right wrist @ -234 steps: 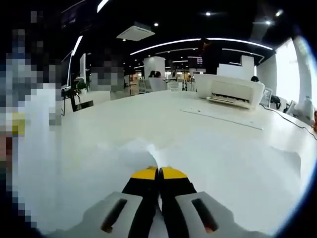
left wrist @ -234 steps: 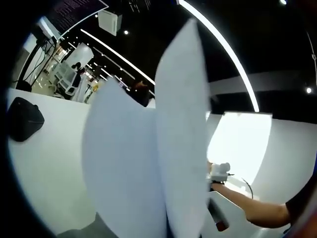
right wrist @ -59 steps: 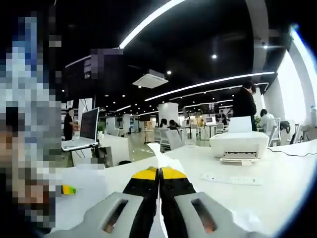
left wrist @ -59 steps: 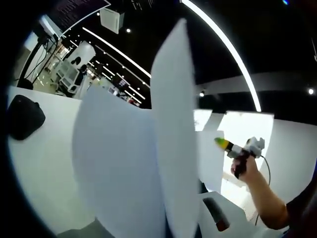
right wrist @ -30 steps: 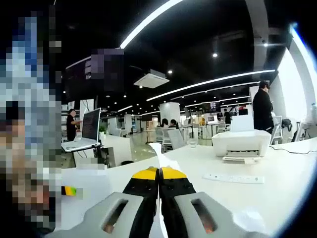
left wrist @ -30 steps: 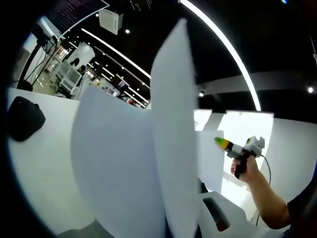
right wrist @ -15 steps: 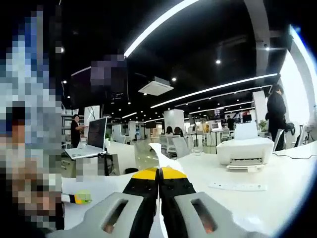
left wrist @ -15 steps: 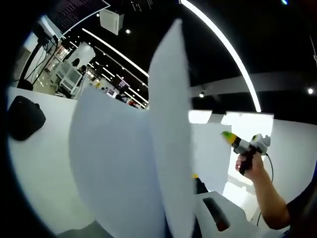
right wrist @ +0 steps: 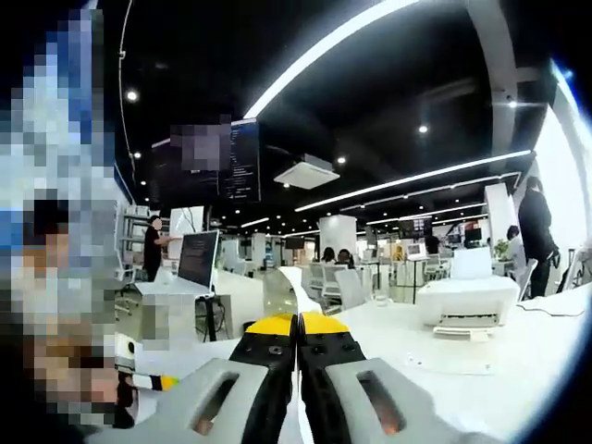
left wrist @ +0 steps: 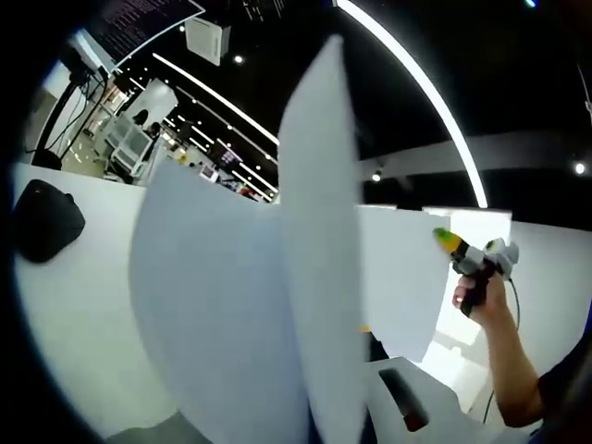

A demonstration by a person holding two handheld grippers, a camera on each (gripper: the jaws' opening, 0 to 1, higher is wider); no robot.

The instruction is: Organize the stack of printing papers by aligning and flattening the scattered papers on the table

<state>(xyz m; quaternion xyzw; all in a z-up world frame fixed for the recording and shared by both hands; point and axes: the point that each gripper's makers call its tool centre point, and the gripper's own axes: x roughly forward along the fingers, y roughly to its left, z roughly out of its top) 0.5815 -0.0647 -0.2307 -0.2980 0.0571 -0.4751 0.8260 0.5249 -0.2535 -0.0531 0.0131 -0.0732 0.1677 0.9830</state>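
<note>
1. On the white table (left wrist: 74, 305), at nine o'clock in the left gripper view, we log a black pouch-like object (left wrist: 42, 220) lying flat.
2. At the centre of that view we record white printing papers (left wrist: 277, 305) standing upright close to the lens, one sheet edge-on and rising toward twelve o'clock. They hide the left gripper's jaws, so we cannot tell whether those are together or apart.
3. At three o'clock in that view we note the right gripper (left wrist: 446, 240), yellow-and-green tipped, held aloft in a hand (left wrist: 481, 291) and pinching the upper corner of one more white sheet (left wrist: 398, 277), which hangs below it.
4. In the right gripper view we list the right gripper (right wrist: 297, 324) at six o'clock, its yellow-tipped jaws pressed together on a thin paper edge (right wrist: 294, 289) that rises from between them.
5. At four o'clock there we enter a white printer (right wrist: 467, 301) on the table surface (right wrist: 407, 351).
6. At three o'clock we enter a standing person (right wrist: 536, 231) in dark clothing.
</note>
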